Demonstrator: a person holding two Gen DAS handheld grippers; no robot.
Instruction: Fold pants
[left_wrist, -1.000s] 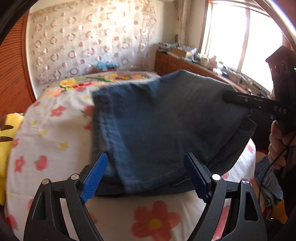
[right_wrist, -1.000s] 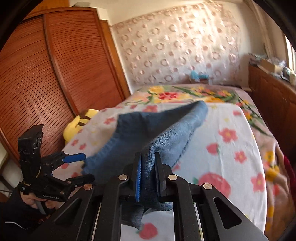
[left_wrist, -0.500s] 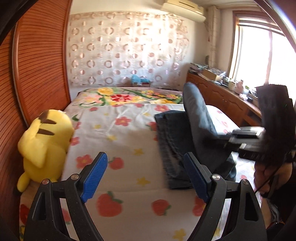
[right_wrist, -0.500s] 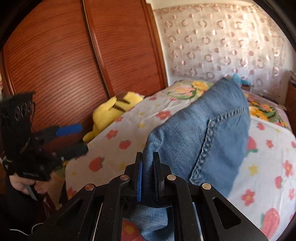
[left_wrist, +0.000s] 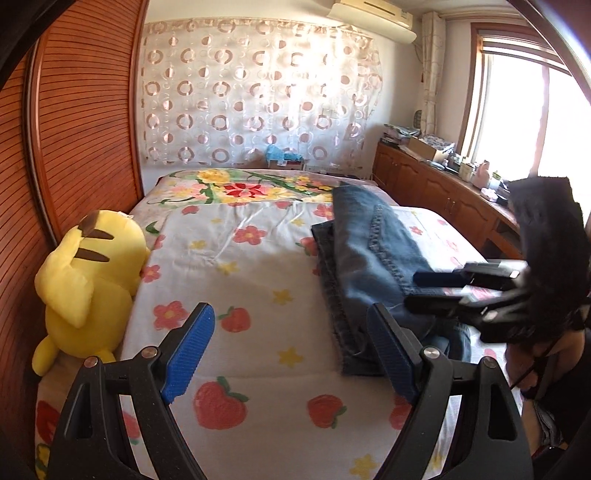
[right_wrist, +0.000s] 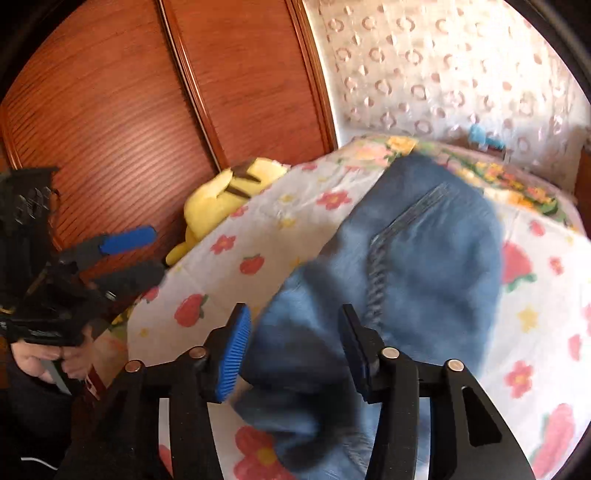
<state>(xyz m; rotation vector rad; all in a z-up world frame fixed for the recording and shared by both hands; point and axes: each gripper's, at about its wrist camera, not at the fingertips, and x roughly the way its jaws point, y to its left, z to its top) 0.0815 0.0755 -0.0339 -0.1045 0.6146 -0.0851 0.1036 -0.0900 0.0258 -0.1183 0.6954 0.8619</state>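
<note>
With our right gripper (right_wrist: 291, 350) just opening off the jeans (right_wrist: 417, 266) and our left gripper (left_wrist: 291, 350) wide and empty, we judge the denim heavy, limp, best pinched at a thick folded edge.

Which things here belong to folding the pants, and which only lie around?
For the job:
- jeans on the bed
- right gripper, jaws just opened, denim loose between them
- left gripper, open, empty

Lying about:
- yellow plush toy
- clutter on the cabinet

Both wrist views low, sharing bed (left_wrist: 258, 266), right perhaps nearer
</note>
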